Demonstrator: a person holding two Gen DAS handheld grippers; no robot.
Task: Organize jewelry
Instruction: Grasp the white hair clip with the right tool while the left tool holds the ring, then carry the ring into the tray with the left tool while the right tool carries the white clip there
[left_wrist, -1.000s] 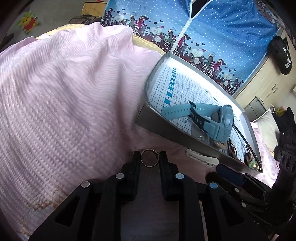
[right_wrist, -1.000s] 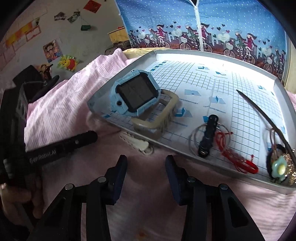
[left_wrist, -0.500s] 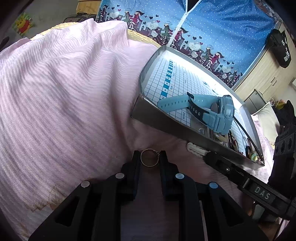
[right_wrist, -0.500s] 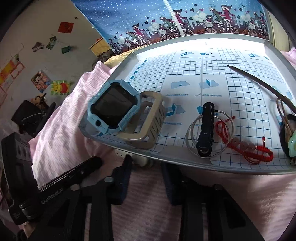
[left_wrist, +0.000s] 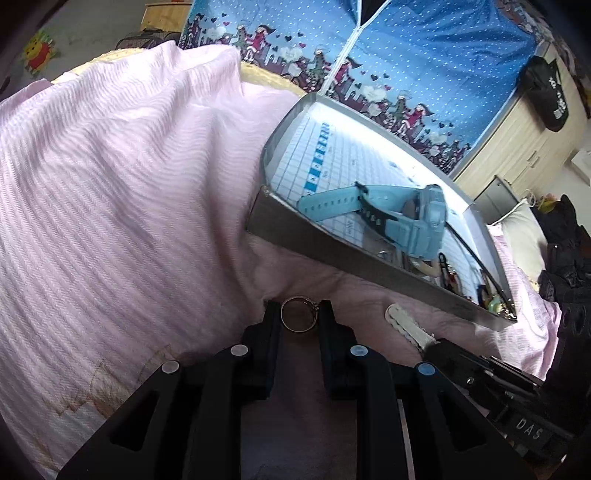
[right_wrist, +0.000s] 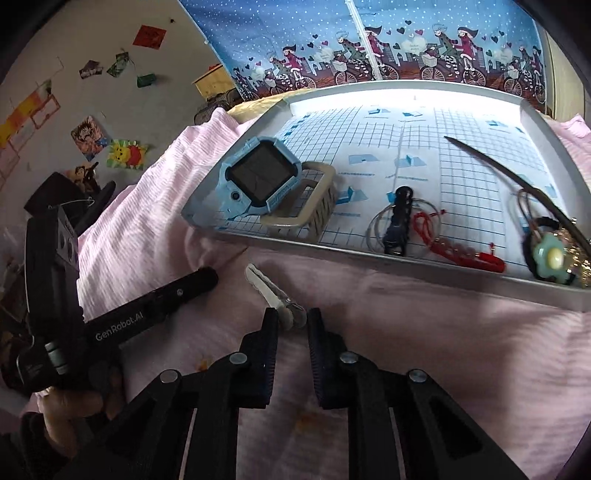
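Observation:
My left gripper (left_wrist: 298, 314) is shut on a small gold ring (left_wrist: 297, 314), held low over the pink bedspread (left_wrist: 129, 206) just in front of the grey tray (left_wrist: 354, 260). A white hair clip (right_wrist: 273, 291) lies on the bedspread before the tray's near wall (right_wrist: 369, 254). My right gripper (right_wrist: 291, 319) is shut on the clip's near end. In the tray lie a blue watch (right_wrist: 258, 181), a beige claw clip (right_wrist: 306, 206), a black clip on silver hoops (right_wrist: 399, 221), a red bead bracelet (right_wrist: 458, 251) and a flower hair tie (right_wrist: 550, 254).
A long dark hair stick (right_wrist: 517, 177) lies across the tray's right side. A hand (right_wrist: 66, 402) holds the left gripper's body (right_wrist: 122, 325) at the left of the right wrist view. A blue patterned curtain (right_wrist: 369, 37) hangs behind the bed.
My right gripper moved down to the white hair clip and its fingers closed from wide apart onto the clip's end. The left gripper kept the ring and shifted only slightly.

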